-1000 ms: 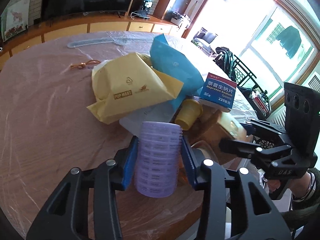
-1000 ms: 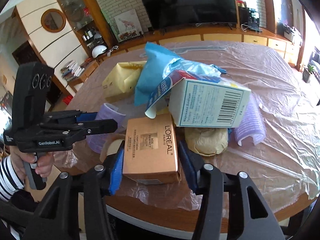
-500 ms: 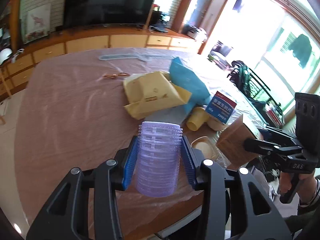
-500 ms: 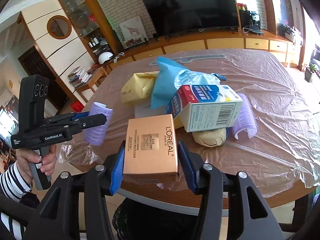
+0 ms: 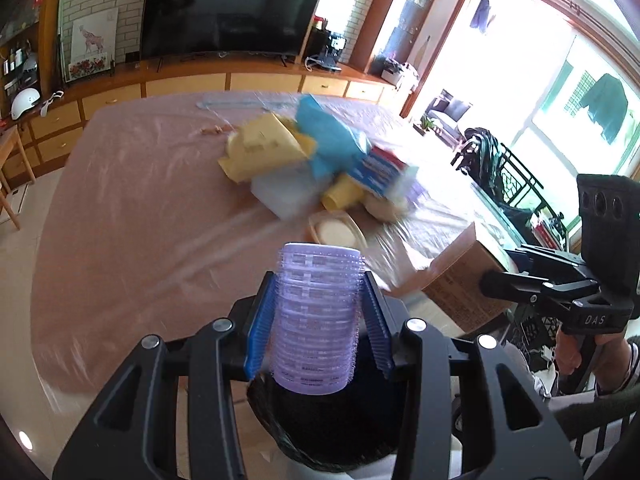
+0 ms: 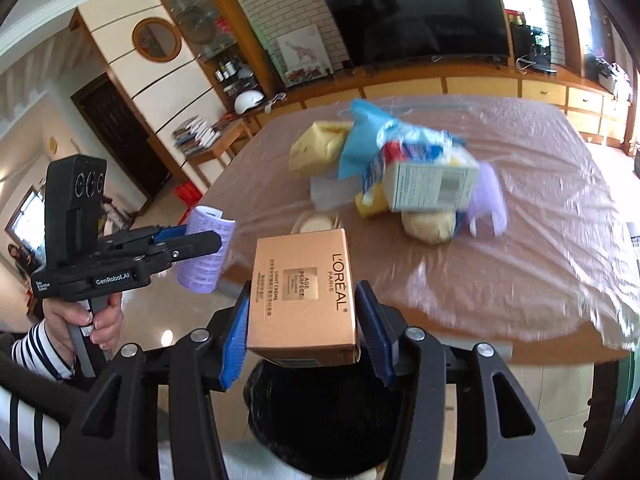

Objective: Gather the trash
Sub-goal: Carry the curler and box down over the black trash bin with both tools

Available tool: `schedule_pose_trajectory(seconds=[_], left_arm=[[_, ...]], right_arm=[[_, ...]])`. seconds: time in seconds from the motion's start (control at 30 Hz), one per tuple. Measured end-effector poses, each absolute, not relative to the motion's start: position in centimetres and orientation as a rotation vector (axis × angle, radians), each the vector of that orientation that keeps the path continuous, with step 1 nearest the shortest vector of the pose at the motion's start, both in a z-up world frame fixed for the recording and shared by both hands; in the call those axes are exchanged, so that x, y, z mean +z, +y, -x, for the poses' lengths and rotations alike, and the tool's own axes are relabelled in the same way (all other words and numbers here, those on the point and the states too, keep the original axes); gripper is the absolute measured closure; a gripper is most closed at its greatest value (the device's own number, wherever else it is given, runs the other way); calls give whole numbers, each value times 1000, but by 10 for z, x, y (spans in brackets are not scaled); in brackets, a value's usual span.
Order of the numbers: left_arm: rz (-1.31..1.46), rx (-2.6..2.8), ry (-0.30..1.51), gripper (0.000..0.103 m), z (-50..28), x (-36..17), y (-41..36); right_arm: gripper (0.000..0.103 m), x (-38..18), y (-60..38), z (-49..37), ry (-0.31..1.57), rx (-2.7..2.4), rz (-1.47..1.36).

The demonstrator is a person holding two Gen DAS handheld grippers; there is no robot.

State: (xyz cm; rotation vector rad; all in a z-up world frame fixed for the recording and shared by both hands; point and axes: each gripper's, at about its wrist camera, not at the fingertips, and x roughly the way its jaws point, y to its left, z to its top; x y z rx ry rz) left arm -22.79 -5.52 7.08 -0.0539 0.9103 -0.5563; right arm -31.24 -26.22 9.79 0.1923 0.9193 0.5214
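My left gripper (image 5: 316, 320) is shut on a purple hair roller (image 5: 316, 316), held above the black-lined trash bin (image 5: 332, 428) off the table's near edge. My right gripper (image 6: 302, 320) is shut on a gold L'Oréal box (image 6: 304, 296), also held over the bin (image 6: 324, 412). The right gripper with the box shows in the left wrist view (image 5: 464, 280); the left gripper with the roller shows in the right wrist view (image 6: 204, 248). A pile of trash stays on the table: yellow bag (image 5: 260, 148), blue bag (image 5: 332, 136), medicine box (image 6: 432, 184).
The table (image 5: 120, 220) is covered with clear plastic film. A small round lid (image 5: 336, 232), a yellow cup (image 5: 340, 196), a second purple roller (image 6: 488, 196) and a tan lump (image 6: 428, 224) lie by the pile. A TV cabinet stands behind; floor lies left of the table.
Both grippers have pulled back from the pile and off the table's near edge, carrying the roller and the box; the black bin is now under them.
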Motion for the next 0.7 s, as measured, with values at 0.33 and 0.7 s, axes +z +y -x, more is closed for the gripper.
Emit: schedule_pose_trajectory(seconds=[0.33,0.7], left_arm=[[0,-585,990,59,284,43,-88],[17,-557,1081,59,289,-4,-105]], right_arm=[[54,57,-263,352,1030,553,-130],[54,12,-255,352,1120,518,-51]])
